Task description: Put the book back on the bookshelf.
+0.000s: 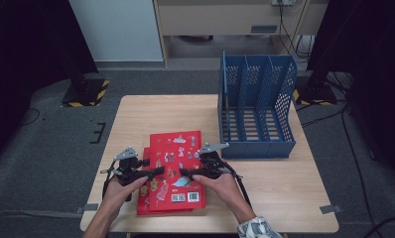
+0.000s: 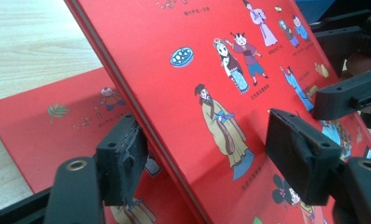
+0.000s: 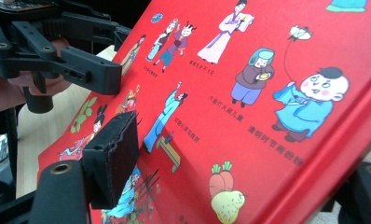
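Two red picture books lie stacked at the table's front middle. The top red book (image 1: 175,148) (image 2: 197,56) (image 3: 249,70) is tilted up off the lower red book (image 1: 145,153) (image 2: 48,126). My right gripper (image 1: 184,172) (image 3: 239,172) is shut on the top book's right edge, one pad on the cover and the other jaw under the edge. My left gripper (image 1: 158,171) (image 2: 207,154) straddles the book's left edge, one jaw below and one above the cover, with a gap showing, so it is open. Each gripper view also shows the other gripper farther off over the cover.
A blue three-slot file rack (image 1: 255,99) stands at the table's back right, its open side facing front. The wooden table (image 1: 285,188) has bare room at the front right and back left. Black stands and cables sit on the floor beyond.
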A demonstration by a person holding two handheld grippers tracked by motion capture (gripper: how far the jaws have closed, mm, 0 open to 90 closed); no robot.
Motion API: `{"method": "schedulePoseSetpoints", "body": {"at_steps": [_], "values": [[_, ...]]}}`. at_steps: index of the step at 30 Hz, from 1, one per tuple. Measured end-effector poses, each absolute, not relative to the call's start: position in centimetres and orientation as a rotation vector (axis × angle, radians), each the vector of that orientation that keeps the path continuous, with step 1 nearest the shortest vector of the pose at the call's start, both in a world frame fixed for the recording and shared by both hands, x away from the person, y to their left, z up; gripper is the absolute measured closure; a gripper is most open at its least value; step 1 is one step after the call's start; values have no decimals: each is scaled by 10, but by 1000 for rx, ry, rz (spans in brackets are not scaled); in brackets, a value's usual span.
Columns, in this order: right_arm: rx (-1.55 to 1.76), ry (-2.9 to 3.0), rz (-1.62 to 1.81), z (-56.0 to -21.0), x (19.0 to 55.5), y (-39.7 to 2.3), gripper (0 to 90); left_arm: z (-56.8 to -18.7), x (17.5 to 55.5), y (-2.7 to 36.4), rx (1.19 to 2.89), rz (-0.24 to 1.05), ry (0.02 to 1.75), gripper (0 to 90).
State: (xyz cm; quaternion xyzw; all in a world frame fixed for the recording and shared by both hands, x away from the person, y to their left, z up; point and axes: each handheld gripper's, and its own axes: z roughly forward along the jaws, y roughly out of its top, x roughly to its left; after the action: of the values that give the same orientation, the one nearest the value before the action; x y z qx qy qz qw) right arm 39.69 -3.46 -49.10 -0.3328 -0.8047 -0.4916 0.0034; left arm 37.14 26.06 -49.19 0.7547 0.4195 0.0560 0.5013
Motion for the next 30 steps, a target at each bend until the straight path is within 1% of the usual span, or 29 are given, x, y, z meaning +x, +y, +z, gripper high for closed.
{"method": "schedulePoseSetpoints", "body": {"at_steps": [2, 10, 21, 30], "values": [[-1047, -2518, -1550, -489, 397, -36, 278, -489, 371, 262, 1811, 140, 1007, 339], [-1027, -2530, -1621, -472, 399, -40, 357, -470, 371, 263, 1775, 213, 992, 408], [-1008, -2567, -1719, -447, 405, -38, 446, -447, 379, 263, 1770, 301, 971, 443], [-998, -2634, -1770, -430, 410, -34, 488, -429, 384, 264, 1774, 387, 956, 476]]}}
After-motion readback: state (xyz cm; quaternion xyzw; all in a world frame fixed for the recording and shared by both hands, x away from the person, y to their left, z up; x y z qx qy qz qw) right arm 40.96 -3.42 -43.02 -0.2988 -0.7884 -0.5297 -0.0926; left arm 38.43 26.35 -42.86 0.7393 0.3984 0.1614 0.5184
